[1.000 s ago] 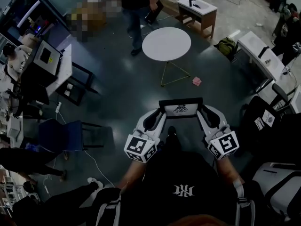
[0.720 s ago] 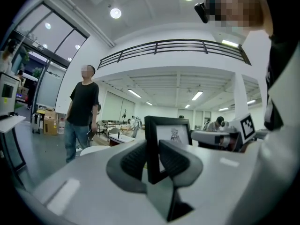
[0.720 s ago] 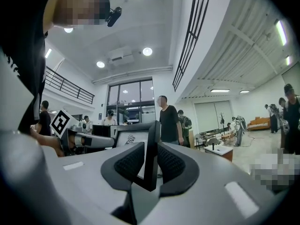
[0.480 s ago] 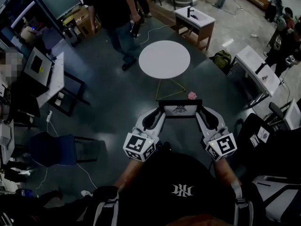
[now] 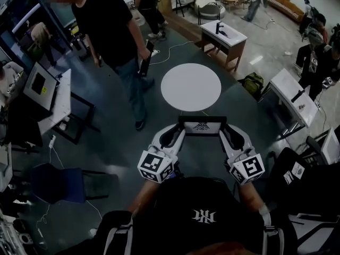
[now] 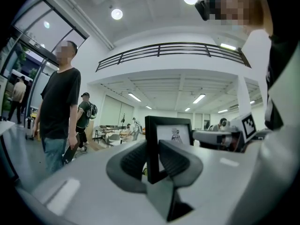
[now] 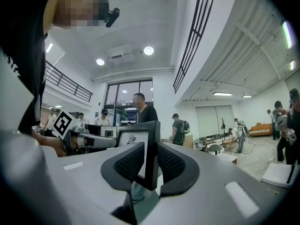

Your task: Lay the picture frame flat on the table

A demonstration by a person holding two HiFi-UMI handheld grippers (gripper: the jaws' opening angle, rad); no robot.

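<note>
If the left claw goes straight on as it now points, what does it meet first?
Likely the round white table, though height is unclear; the left claw clamps the picture frame.

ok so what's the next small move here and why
Probably carry the picture frame forward over the round white table: the left gripper and right gripper clamp its side edges, it's upright in mid-air, and the table lies just ahead.

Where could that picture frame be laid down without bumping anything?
The round white table just ahead looks wholly bare for the picture frame, bordered by the person in black at left and a bag at right. The small desk behind carries a dark thing; the monitor desk at far left and the long desk at right are occupied.
</note>
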